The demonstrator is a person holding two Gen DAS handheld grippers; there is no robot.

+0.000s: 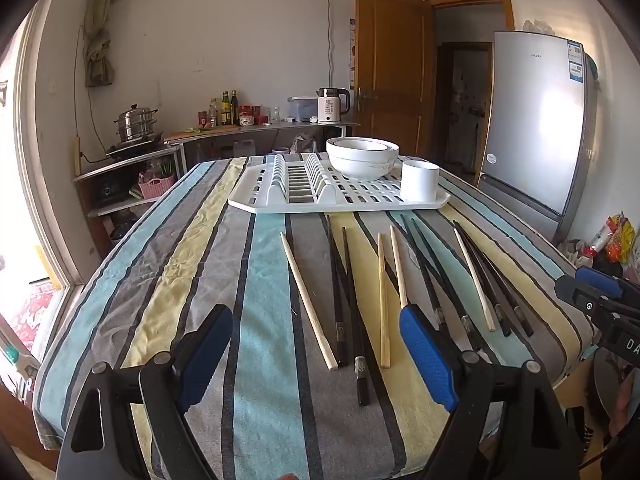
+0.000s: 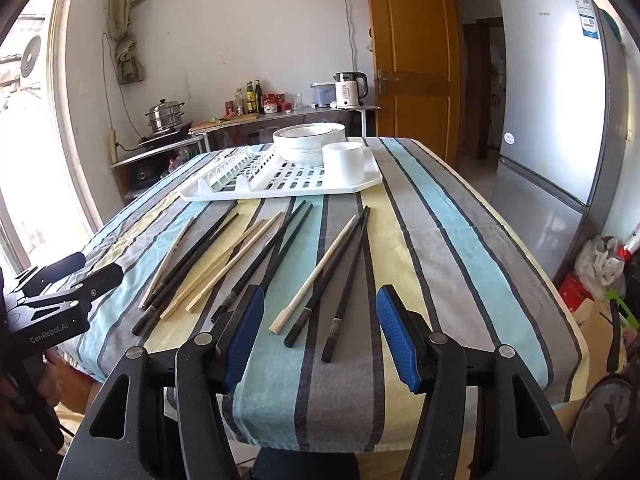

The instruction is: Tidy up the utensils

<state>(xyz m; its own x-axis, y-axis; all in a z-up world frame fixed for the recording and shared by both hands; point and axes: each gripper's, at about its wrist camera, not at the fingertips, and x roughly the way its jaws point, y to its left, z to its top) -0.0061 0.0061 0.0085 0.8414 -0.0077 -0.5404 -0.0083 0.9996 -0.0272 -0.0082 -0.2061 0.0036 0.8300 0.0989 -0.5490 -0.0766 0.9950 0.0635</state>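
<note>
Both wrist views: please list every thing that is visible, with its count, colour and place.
light chopsticks: four, pale wood, lying on the tablecloth
black chopsticks: six, black, lying among the pale ones
drying rack: one, white, behind the chopsticks
bowls: two, white, nested on the rack
cup: one, white, on the rack beside the bowls
tablecloth: one, striped, covering the table
fridge: one, silver, at the right
kettle: one, white, on the far counter
steamer pot: one, steel, far left
left gripper: open, blue pads
right gripper: open, blue pads

Counter bottles [image 1: 230,108] too small to identify; fridge [image 2: 560,92] top cropped.
</note>
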